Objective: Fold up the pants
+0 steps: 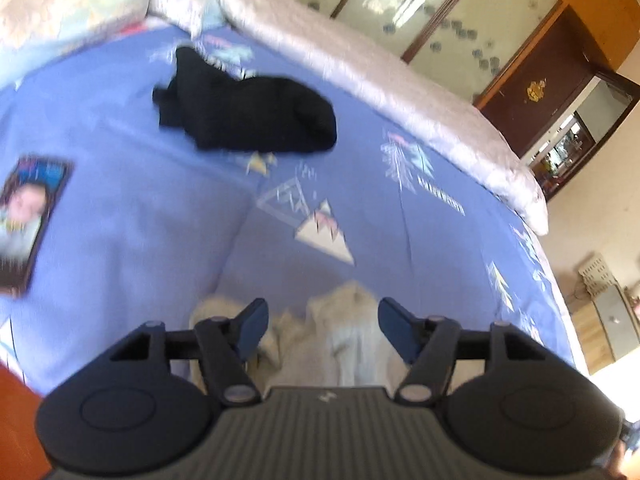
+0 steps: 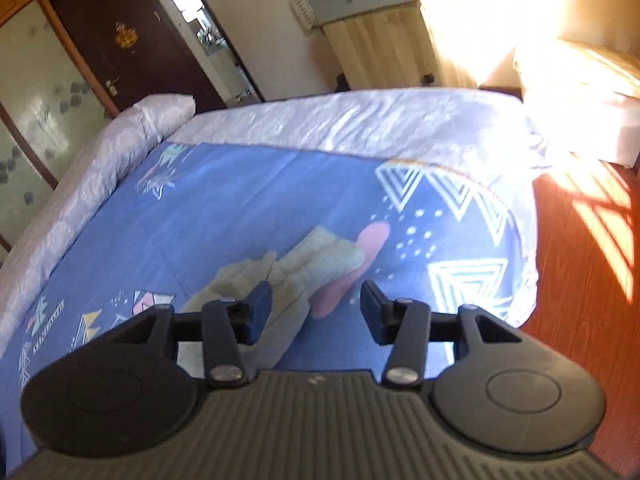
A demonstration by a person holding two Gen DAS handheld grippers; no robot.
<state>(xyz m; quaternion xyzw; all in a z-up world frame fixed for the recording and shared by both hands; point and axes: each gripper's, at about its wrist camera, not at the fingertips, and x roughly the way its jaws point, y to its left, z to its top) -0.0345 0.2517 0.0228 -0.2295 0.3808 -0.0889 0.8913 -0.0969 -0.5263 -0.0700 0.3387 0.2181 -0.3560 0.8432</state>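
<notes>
Lying crumpled on the blue bedsheet [image 2: 224,208], cream pants [image 2: 304,264] run lengthwise away from both grippers. Left gripper [image 1: 320,326] and right gripper [image 2: 316,312] hover above them, jaws wide, empty. Black garment [image 1: 244,106] sits well apart.

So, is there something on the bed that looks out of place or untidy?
Yes. The cream pants lie crumpled in a heap, not flat, under the open left claw and right claw. A black garment sits bunched farther up the blue bedsheet, and a photo card lies loose beside it.
</notes>
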